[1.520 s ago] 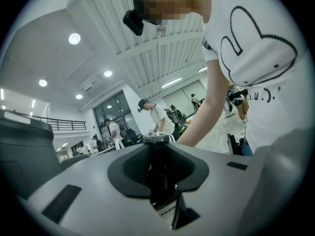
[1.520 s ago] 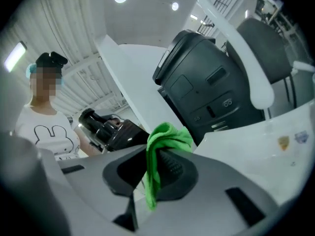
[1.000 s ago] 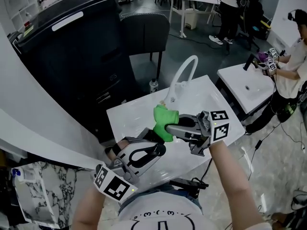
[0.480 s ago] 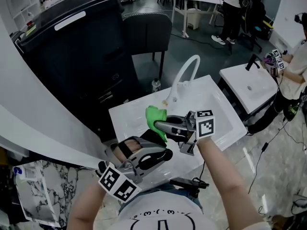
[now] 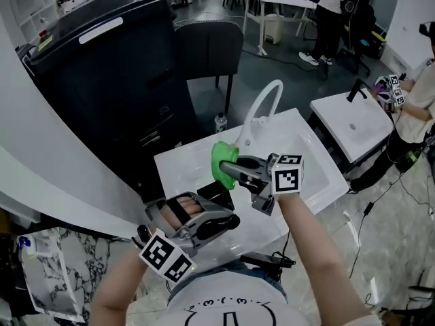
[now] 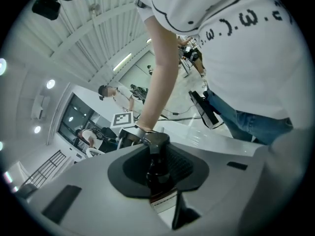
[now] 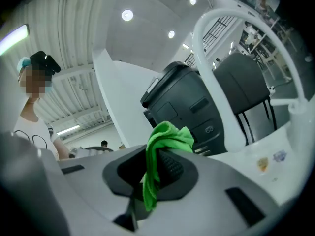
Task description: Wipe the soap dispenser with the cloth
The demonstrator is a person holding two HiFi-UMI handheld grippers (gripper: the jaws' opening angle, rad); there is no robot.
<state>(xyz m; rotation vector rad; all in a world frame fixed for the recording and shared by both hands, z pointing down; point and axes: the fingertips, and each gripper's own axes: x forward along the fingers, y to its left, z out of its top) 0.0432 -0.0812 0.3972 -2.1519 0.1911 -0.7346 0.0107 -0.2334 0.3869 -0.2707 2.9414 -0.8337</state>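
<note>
Right gripper [image 5: 230, 171] reaches in level from the right over the white desk [image 5: 312, 161], its jaws pinched on a bright green cloth [image 5: 221, 160]. In the right gripper view the cloth [image 7: 165, 136] is bunched over the top of the jaws, and a strip of it hangs down between the ribbed pads of the right gripper [image 7: 156, 170].

The left gripper [image 5: 221, 206] comes up from the lower left, tilted a little downward, with its square-marker cube towards the person's body. Its jaws are closed on a dark soap dispenser [image 5: 216, 194], which stands out of them near the middle of the desk's front half. In the left gripper view the soap dispenser [image 6: 156, 173] sits upright between the pads of the left gripper [image 6: 157, 167], its grey pump head at the top and a pale label low on its body.

From the head view the cloth is just above and behind the dispenser. Whether the two touch cannot be told.

A white arched tap [image 5: 264, 107] rises from the far side of the desk, beyond the cloth. Behind the desk stand a large black cabinet [image 5: 102, 66] and a dark chair [image 5: 207, 46]. To the right is a second white basin [image 5: 350, 124] with a person beside it.
</note>
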